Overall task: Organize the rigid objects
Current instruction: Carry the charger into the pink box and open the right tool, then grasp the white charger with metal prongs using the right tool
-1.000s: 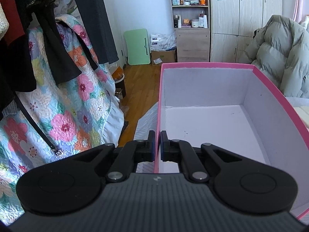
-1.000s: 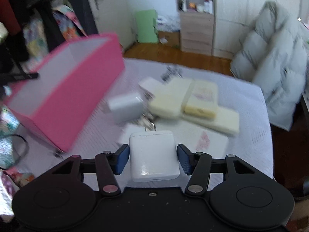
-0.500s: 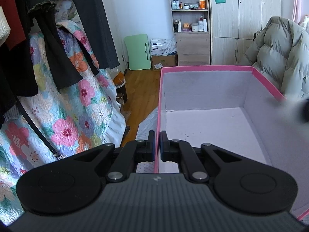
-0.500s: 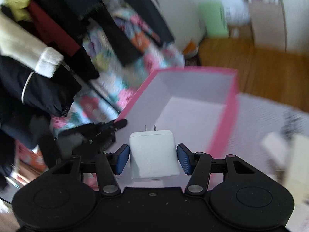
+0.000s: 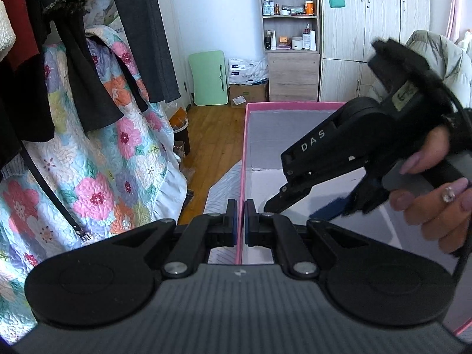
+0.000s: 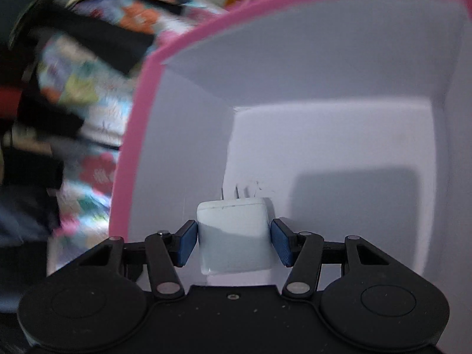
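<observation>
In the right wrist view, the right tool (image 6: 233, 243) is grasping a white square plastic charger plug (image 6: 234, 237) between its two blue pads, one pad on each side of the body. The two metal prongs of the plug point forward, away from the camera. The plug is held inside the open pink cardboard box with pale lilac inner walls (image 6: 295, 73), above the bottom of the box and close to the inner left wall; I cannot tell if it touches the bottom. A dark shadow lies on the box bottom to the right of the plug.

In the left wrist view, the left tool (image 5: 240, 221) is clenched on the thin pink side wall of the same box (image 5: 295, 106), with one finger outside and one finger inside. Just beyond it, the black body of the right tool (image 5: 339, 153) comes in from the right and reaches down into the box; a hand with painted nails and a ring (image 5: 436, 200) holds its handle.

Further to the left hangs a quilt with a colourful flower pattern (image 5: 97, 162) and dark clothes above it. Behind the box there is wooden floor (image 5: 212, 124), then a green folding board (image 5: 209, 78) leaning at the wall, and a wooden shelf unit with bottles and jars (image 5: 290, 29)
</observation>
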`<state>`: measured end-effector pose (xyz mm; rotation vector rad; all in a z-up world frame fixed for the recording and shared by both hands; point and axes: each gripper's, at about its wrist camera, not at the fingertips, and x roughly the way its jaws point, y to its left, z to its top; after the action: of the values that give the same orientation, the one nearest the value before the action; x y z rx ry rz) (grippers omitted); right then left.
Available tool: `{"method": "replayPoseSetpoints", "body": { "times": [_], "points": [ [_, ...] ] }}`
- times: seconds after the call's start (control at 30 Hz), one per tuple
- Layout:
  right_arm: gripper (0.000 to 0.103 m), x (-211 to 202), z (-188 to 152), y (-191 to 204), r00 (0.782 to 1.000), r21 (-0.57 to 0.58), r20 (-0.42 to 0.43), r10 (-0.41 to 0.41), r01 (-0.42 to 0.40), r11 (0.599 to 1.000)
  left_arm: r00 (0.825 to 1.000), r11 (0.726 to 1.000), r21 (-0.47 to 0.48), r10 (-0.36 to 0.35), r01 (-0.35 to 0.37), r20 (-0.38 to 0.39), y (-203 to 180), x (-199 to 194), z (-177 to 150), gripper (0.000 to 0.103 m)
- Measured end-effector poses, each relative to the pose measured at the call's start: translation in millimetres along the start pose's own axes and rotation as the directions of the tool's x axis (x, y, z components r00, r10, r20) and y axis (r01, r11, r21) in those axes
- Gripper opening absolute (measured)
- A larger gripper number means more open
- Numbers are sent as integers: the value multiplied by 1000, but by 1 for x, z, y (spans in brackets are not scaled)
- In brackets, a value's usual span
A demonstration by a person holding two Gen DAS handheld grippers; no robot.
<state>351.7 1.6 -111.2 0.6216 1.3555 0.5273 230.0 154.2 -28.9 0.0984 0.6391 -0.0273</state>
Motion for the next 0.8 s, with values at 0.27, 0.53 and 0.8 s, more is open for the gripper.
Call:
{"method": "replayPoseSetpoints", "body": {
  "times": [0.27, 0.53, 0.8],
  "points": [
    [61, -39, -15, -12, 975, 139, 56, 213, -219, 966, 1000, 1000, 6, 6, -6, -2, 0, 2, 1, 4],
    [61, -166, -55, -21, 967, -110, 191, 168, -149, 983, 1000, 1000, -3, 3, -3, 3, 1, 2, 0, 4],
    [63, -233, -91, -51, 925, -244, 380, 21, 79, 967, 1000, 1000, 0, 3, -3, 5, 2, 2, -1, 4]
  ]
}}
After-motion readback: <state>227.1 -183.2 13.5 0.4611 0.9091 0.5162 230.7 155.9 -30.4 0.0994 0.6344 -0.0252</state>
